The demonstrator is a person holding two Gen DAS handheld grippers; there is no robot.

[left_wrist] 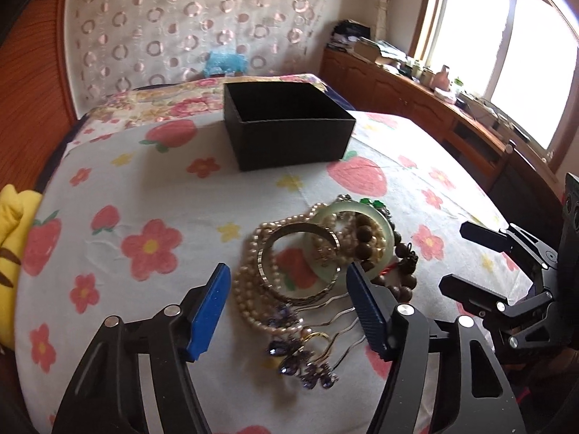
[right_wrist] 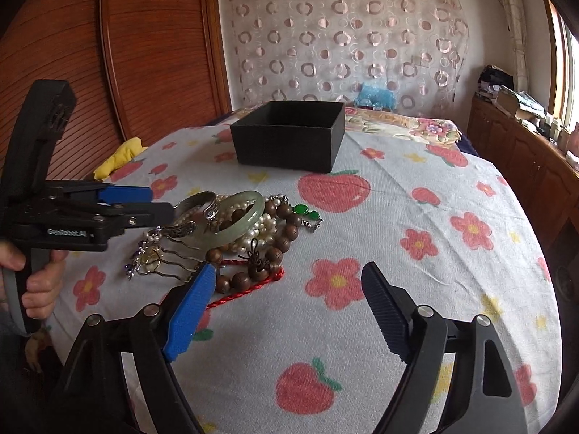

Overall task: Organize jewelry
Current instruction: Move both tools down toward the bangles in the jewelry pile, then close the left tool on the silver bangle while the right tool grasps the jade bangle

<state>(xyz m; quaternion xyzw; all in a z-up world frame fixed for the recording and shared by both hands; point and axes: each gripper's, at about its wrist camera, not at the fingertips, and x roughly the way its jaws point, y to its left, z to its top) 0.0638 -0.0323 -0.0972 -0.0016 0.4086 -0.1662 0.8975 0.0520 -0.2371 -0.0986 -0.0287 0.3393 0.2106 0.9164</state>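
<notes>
On the left claw (right_wrist: 159,204), lettering reads "GeoRobot.AI"; both it and right claw (right_wrist: 289,311) spread, empty.

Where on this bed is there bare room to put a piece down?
Bare strawberry-print sheet lies right of the tangled jewelry pile, and between the pile and the open black cardboard box. It is crowded at the pile, where the left gripper fingers straddle it.
</notes>
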